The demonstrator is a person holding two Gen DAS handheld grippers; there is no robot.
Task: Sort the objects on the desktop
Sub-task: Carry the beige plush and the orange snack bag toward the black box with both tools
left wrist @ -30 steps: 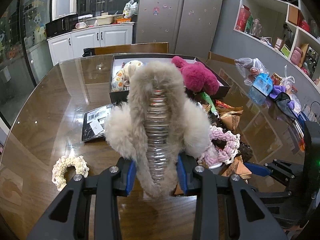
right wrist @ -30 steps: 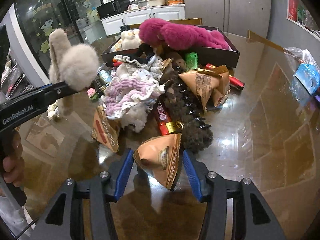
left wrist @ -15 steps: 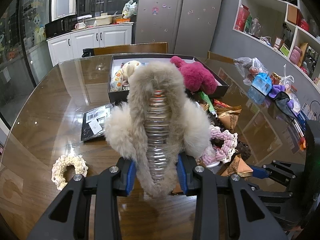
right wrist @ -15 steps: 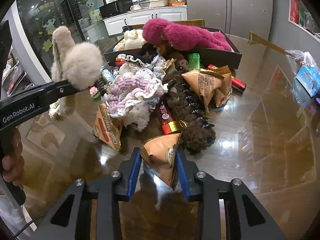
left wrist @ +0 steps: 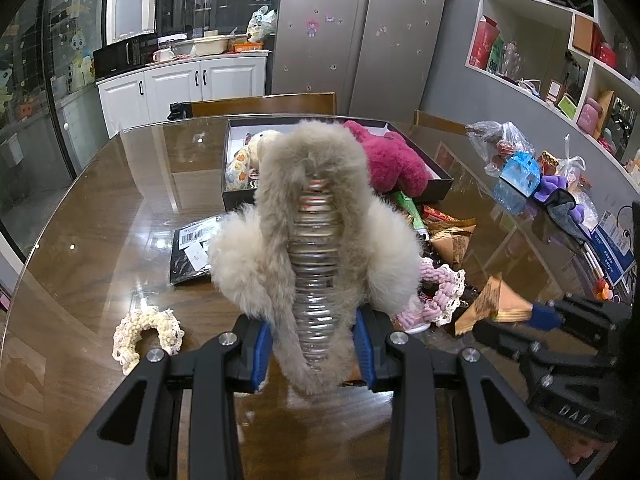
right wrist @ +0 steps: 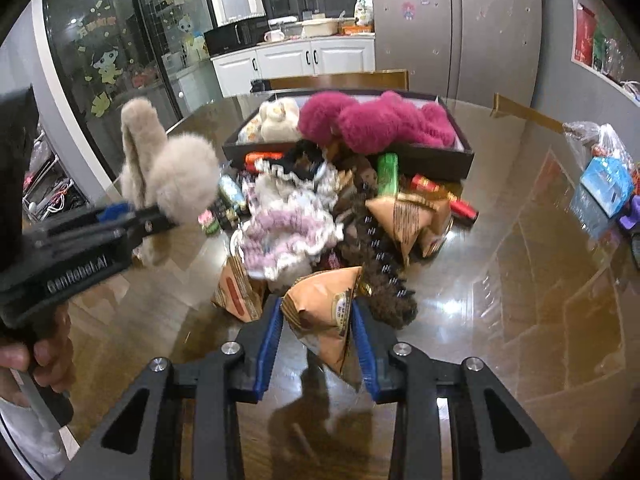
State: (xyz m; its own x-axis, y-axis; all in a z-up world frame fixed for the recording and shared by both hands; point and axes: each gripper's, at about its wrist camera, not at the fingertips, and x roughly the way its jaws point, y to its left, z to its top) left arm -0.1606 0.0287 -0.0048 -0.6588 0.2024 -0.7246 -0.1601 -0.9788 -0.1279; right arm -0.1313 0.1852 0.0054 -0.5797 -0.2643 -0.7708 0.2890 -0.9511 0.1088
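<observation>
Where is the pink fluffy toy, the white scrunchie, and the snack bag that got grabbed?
Pink fluffy toy point(right wrist: 372, 126): right wrist view, its furry middle.
White scrunchie point(left wrist: 136, 330): left wrist view, its left loop.
Snack bag point(right wrist: 320, 310): right wrist view, its front face.

The fluffy beige fur hair claw shows clear ribbed plastic teeth down its middle, held between blue-padded black fingers. The triangular orange-tan snack packet carries a dark printed label with a brown stripe. Far across the glossy brown wooden table, a black shallow box with a white inside holds a magenta plush toy and a cream plush. Near left lies a cream crocheted scrunchie; a pink-and-white crocheted scrunchie tops the pile.
</observation>
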